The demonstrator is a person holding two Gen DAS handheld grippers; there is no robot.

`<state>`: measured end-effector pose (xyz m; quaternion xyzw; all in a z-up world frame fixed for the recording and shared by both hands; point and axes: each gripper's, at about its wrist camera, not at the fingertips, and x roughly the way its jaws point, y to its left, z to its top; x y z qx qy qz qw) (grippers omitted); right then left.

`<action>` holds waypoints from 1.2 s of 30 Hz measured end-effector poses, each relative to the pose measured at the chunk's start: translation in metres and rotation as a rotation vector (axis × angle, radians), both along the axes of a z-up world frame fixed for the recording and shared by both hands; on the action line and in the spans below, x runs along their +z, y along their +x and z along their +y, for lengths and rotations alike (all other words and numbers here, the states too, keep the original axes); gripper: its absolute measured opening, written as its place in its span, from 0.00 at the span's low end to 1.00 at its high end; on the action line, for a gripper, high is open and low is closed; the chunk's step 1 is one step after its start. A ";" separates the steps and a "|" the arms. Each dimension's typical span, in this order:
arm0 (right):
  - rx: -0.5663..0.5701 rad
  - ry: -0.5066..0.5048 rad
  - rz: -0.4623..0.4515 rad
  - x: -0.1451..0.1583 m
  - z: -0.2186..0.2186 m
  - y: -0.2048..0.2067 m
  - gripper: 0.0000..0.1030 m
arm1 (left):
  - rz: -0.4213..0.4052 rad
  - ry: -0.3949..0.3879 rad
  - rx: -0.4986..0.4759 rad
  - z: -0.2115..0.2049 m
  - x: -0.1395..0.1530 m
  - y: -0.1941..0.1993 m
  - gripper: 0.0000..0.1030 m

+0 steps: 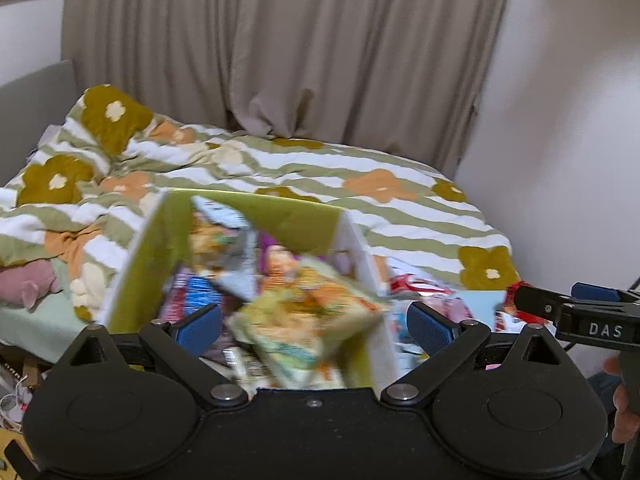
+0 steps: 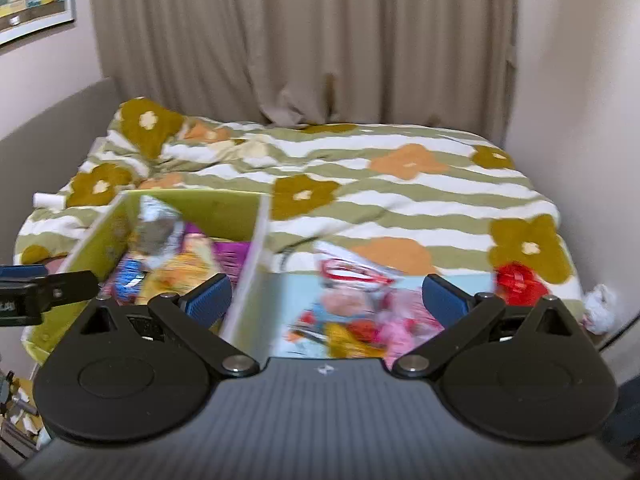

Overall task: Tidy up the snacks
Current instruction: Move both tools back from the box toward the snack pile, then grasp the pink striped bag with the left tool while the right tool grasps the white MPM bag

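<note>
A green box (image 1: 152, 248) with white outer walls stands on the bed, holding several snack packets. My left gripper (image 1: 315, 326) hangs open over it. A blurred yellow-green snack packet (image 1: 304, 320) lies between its blue pads (image 1: 200, 328), touching neither. To the right sits a light-blue box (image 2: 296, 292) with more packets (image 2: 360, 304), pink, red and white. My right gripper (image 2: 327, 299) is open above the wall between the two boxes, with nothing held. A red packet (image 2: 520, 284) lies at the blue box's far right corner.
Both boxes rest on a striped floral duvet (image 2: 400, 200). A beige curtain (image 2: 320, 40) hangs behind the bed and a wall (image 2: 580, 120) bounds it on the right. A pink plush toy (image 1: 28, 284) lies at the left. A hand (image 1: 624, 400) holds the right gripper's handle.
</note>
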<state>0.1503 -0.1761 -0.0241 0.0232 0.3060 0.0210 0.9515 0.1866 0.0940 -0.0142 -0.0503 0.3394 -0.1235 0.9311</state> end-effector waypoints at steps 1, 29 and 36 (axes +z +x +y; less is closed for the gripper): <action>-0.010 0.004 0.002 -0.001 -0.012 -0.001 1.00 | -0.004 -0.001 -0.005 -0.012 0.000 -0.002 0.97; 0.006 0.197 0.272 -0.092 -0.233 0.046 1.00 | 0.099 0.281 -0.241 -0.271 -0.107 0.010 0.93; -0.050 0.290 0.340 -0.123 -0.228 0.065 1.00 | 0.106 0.380 -0.292 -0.286 -0.137 0.025 0.92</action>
